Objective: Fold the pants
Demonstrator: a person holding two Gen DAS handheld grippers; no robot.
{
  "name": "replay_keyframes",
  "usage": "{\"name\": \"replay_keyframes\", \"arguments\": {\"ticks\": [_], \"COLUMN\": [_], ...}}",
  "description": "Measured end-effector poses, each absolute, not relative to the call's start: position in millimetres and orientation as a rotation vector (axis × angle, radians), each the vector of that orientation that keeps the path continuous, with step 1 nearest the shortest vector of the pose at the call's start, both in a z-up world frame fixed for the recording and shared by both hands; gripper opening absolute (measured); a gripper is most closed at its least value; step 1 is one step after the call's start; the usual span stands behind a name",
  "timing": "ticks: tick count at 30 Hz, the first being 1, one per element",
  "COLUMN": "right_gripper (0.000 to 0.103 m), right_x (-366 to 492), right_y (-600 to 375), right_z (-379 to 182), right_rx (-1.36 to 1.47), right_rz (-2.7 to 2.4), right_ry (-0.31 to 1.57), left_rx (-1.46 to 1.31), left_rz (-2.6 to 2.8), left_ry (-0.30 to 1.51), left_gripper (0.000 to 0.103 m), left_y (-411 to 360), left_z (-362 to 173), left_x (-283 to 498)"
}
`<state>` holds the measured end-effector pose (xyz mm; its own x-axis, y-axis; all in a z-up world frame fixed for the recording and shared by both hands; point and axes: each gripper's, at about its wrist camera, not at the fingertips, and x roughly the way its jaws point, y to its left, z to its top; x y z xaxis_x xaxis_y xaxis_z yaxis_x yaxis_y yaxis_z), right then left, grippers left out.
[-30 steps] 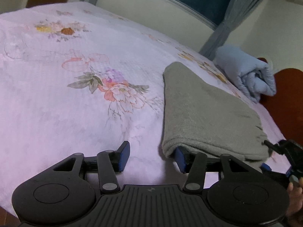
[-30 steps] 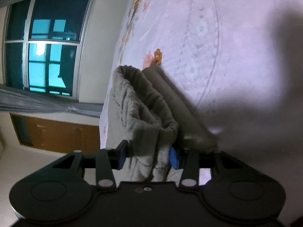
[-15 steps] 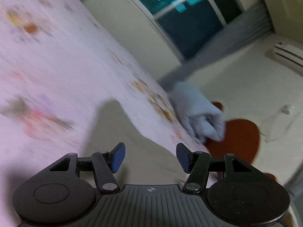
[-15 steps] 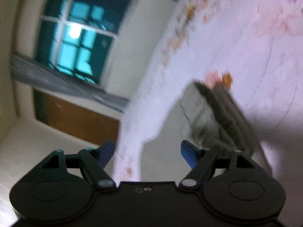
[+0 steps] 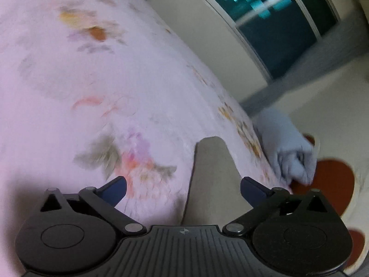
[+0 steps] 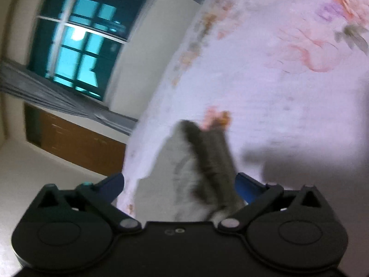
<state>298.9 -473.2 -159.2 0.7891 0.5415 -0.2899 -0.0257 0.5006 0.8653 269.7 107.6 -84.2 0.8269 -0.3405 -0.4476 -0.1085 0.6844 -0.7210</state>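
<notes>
Floral bedsheet (image 5: 115, 80); rolled blue blanket (image 5: 286, 147) at edge; window (image 6: 80, 53); curtain (image 6: 46, 97).

One pair of grey pants (image 5: 211, 173), folded. One bed with a floral sheet (image 5: 103, 87). One rolled pale-blue blanket (image 5: 286, 147). One window (image 6: 78, 46). One grey curtain (image 6: 46, 97). Two hand-held grippers: left hand-held gripper (image 5: 183, 190), right hand-held gripper (image 6: 180, 184).

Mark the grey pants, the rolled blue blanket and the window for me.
grey pants (image 5: 211, 173): left wrist view, on the flat upper layer of the fold.
rolled blue blanket (image 5: 286, 147): left wrist view, on the roll's side.
window (image 6: 80, 46): right wrist view, on a lit pane.
</notes>
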Motion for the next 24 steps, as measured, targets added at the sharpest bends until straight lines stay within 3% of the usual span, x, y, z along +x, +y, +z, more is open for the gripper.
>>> {"name": "replay_keyframes", "arguments": {"ticks": [7,14,19,21,24], "right_gripper": [0.096,0.095,0.074,0.076,0.091], "right_x": [326,354,367,372,382], "right_y": [-465,-458,-470,-469,-451], "right_z": [-183,-180,-182,-184,-179], "right_rx": [0.958,0.871,0.871,0.886,0.845], "right_rz": [0.445,0.547,0.561,0.592,0.678], "right_ry": [0.668,0.764,0.798,0.812,0.839], "left_rx": [-0.464,-0.487,-0.598,-0.643,-0.676], "left_rz": [-0.281,-0.375,-0.48,-0.534,-0.654], "left_ry": [0.755,0.787,0.798,0.809,0.845], "left_gripper": [0.103,0.103,0.103,0.103,0.103], "left_y": [56,41,52,48,33], "left_z": [-83,-106,-110,-117,-128], "left_x": [343,376,389,396,406]}}
